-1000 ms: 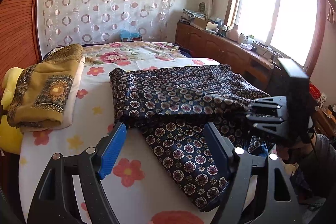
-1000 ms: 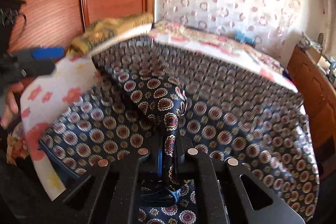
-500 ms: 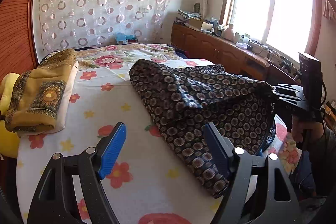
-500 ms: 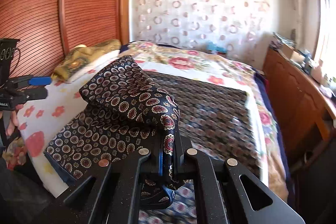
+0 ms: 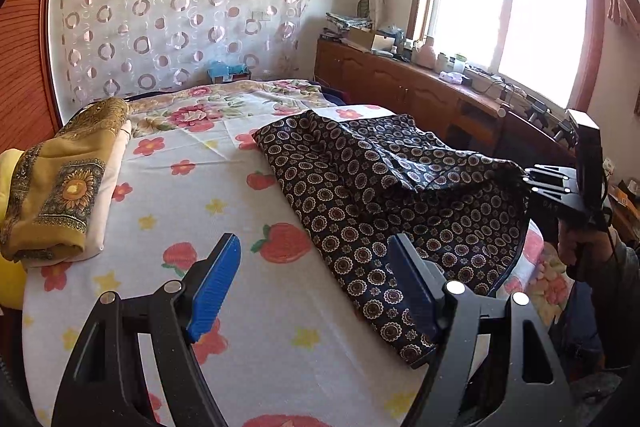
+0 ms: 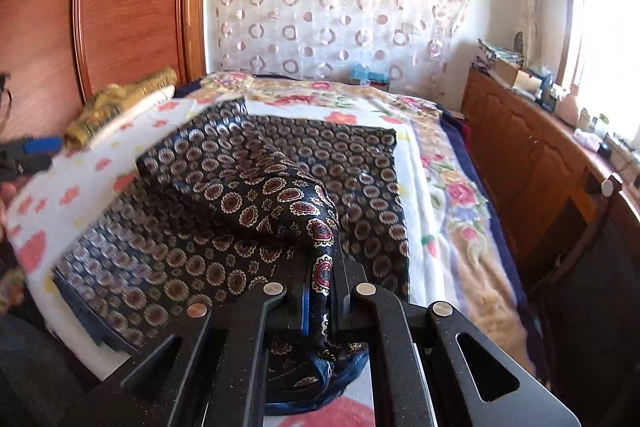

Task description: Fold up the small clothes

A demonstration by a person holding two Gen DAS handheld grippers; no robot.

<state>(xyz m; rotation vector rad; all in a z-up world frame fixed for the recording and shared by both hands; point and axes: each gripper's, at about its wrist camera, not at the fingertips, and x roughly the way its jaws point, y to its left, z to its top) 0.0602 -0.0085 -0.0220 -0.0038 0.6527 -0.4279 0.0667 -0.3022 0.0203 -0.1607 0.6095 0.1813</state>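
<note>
Cloth: dark patterned cloth point(image 5: 384, 195) lies across the centre and right of the left wrist view on the floral bed sheet point(image 5: 248, 307); one edge is lifted toward the right of the frame, the rest drapes on the bed
Right gripper: right gripper point(image 6: 320, 291) sits at the bottom centre of its own view, jaws pressed together and pinching a bunched corner of the cloth; seen at the far right of the other view, it holds that corner up off the sheet
Left gripper: left gripper point(image 5: 316, 287) fills the bottom of its view, blue pads point(image 5: 216, 283) spread wide with nothing between them, hovering over bare sheet just beside the cloth's near edge
Other items: a folded mustard scarf point(image 5: 60, 187) rests at the left of the frame, well apart from the work
Step in hand: judged to be carrying the pinched corner over to make a fold
Doing it well: keep the pinch firm, since the fabric looks slick and may slide out; carry the corner low and level so the layer beneath does not drag; the free gripper would do best pinning or taking the near edge, so both corners travel together
Risk: a one-corner pull may skew the fold and leave a diagonal ridge; line up the edges before letting go
</note>
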